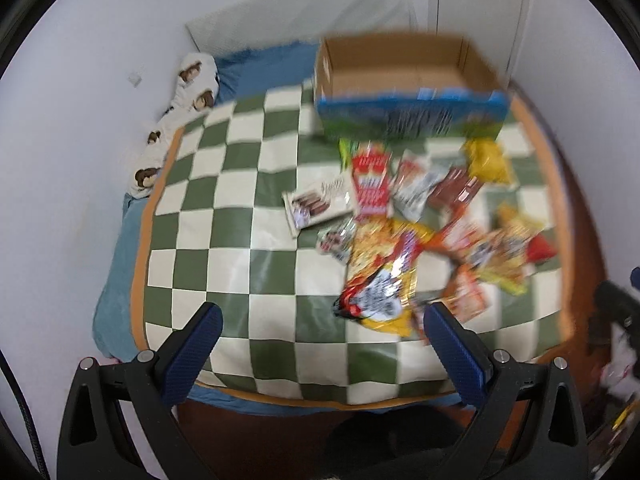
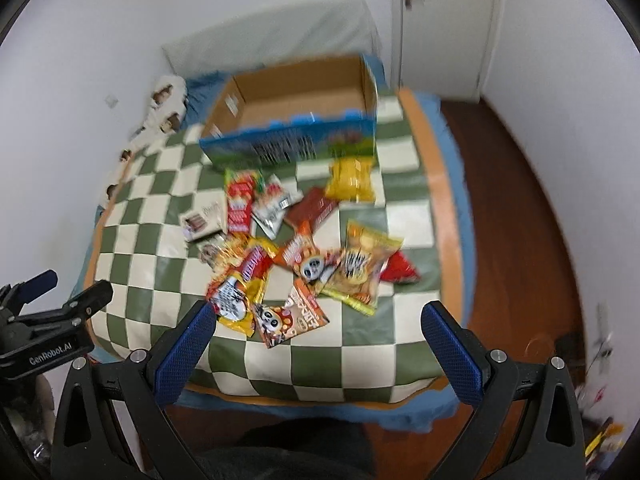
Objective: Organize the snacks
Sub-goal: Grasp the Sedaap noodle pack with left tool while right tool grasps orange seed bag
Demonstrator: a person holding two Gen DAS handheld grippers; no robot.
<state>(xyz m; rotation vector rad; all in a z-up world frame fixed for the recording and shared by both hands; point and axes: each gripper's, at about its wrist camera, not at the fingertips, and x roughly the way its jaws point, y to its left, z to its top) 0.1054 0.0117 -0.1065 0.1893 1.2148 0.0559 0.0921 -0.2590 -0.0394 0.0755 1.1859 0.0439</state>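
1. Through the left wrist camera we see our left gripper (image 1: pixel 322 320) spread wide with nothing between its blue pads (image 1: pixel 448 336), hanging above the near edge of the checkered blanket (image 1: pixel 224 216). The snack packets (image 1: pixel 404 232) lie in a loose heap right of centre, the nearest yellow bag (image 1: pixel 380 280) just ahead of the right pad. Beyond the heap stands the open cardboard box (image 1: pixel 404 72), with a white biscuit box (image 1: pixel 320 200) left of the pile. A bear-print pillow (image 1: pixel 180 120) lines the wall.

2. Through the right wrist camera we see our right gripper (image 2: pixel 316 322) equally wide and holding nothing. The packets (image 2: pixel 304 248) sit directly ahead, between us and the box (image 2: pixel 296 92). The other gripper (image 2: pixel 52 304) shows at far left. Wooden floor (image 2: pixel 512 208) lies to the right.
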